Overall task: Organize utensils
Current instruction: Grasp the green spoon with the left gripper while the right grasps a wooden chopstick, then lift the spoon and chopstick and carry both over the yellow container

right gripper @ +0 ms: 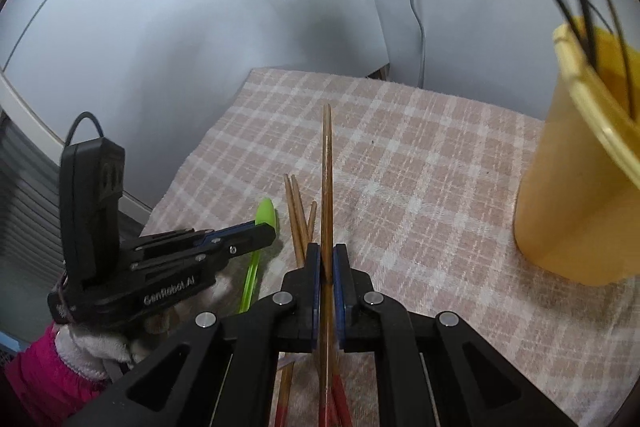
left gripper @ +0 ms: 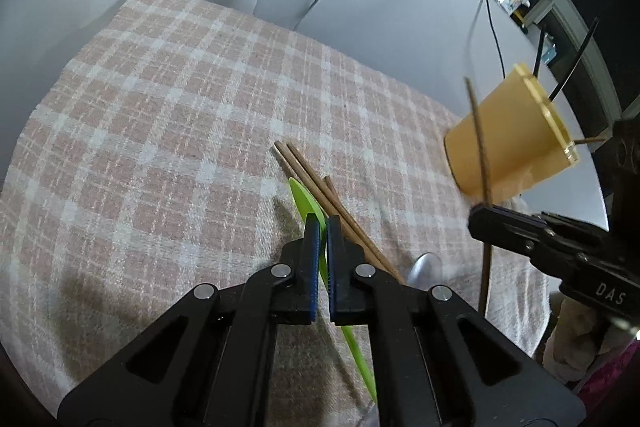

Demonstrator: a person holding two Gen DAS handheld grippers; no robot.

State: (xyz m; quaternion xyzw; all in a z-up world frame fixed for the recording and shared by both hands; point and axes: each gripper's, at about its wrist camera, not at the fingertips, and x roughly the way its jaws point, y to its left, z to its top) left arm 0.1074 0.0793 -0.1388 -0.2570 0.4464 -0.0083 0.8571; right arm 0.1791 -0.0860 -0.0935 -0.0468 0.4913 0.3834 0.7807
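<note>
Lying loose: three chopsticks (right gripper: 298, 215). Right gripper (right gripper: 327, 257) jaws clamp one chopstick (right gripper: 327, 167); left gripper (left gripper: 322, 227) jaws pinch one green utensil (left gripper: 302, 201).

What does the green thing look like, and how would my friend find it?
Start at the pink checked cloth and look near its middle, where some brown chopsticks lie. Right beside them lies the green utensil, with the left gripper shut on it. It is the only bright lime, flat plastic piece; its neighbours are thin brown sticks.
</note>
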